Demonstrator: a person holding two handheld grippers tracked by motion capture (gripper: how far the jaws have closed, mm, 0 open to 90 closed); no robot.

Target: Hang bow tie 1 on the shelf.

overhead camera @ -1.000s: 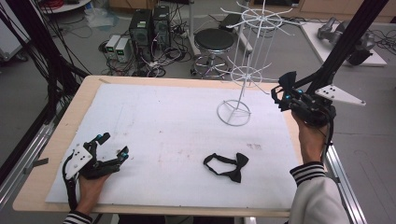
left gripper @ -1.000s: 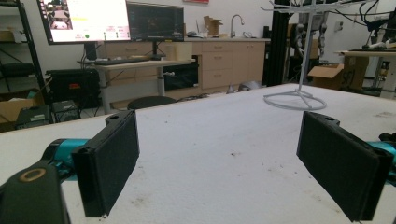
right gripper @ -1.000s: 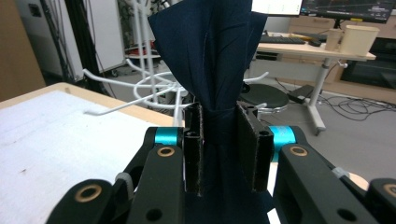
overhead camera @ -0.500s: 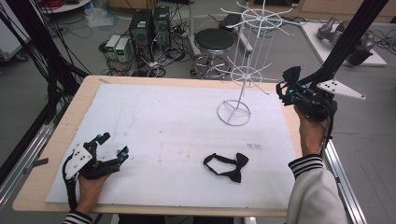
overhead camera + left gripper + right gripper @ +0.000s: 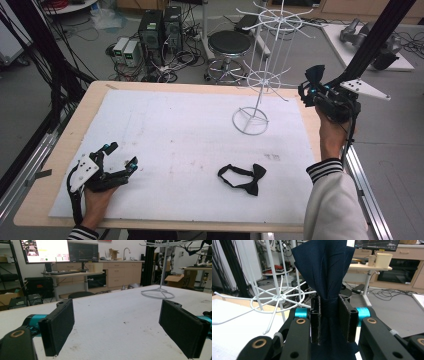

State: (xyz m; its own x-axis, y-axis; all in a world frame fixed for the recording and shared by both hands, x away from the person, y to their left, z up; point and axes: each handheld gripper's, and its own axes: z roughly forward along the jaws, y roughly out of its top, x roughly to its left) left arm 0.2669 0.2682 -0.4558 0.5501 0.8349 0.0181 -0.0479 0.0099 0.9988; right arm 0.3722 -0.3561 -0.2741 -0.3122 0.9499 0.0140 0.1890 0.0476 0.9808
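My right gripper (image 5: 311, 89) is raised at the table's right edge, beside the white wire display rack (image 5: 259, 80). It is shut on a dark navy bow tie (image 5: 324, 267), pinched at its knot between the pads with the wings fanning up; the same tie (image 5: 315, 75) sticks out of the jaws in the high view. The rack's lower ring of wire arms (image 5: 278, 298) lies just left of that gripper. A second, black bow tie (image 5: 245, 177) lies flat on the white mat. My left gripper (image 5: 120, 157) rests on the mat at the front left, open, with nothing between its pads (image 5: 60, 326).
The white mat (image 5: 175, 130) covers most of the wooden table (image 5: 60, 150). The rack's round base (image 5: 250, 121) stands at the back right of the mat. A stool (image 5: 228, 44), computers and cables sit on the floor beyond the table.
My right gripper has moved up and toward the rack with the navy bow tie in it. The left gripper and the black bow tie have not moved.
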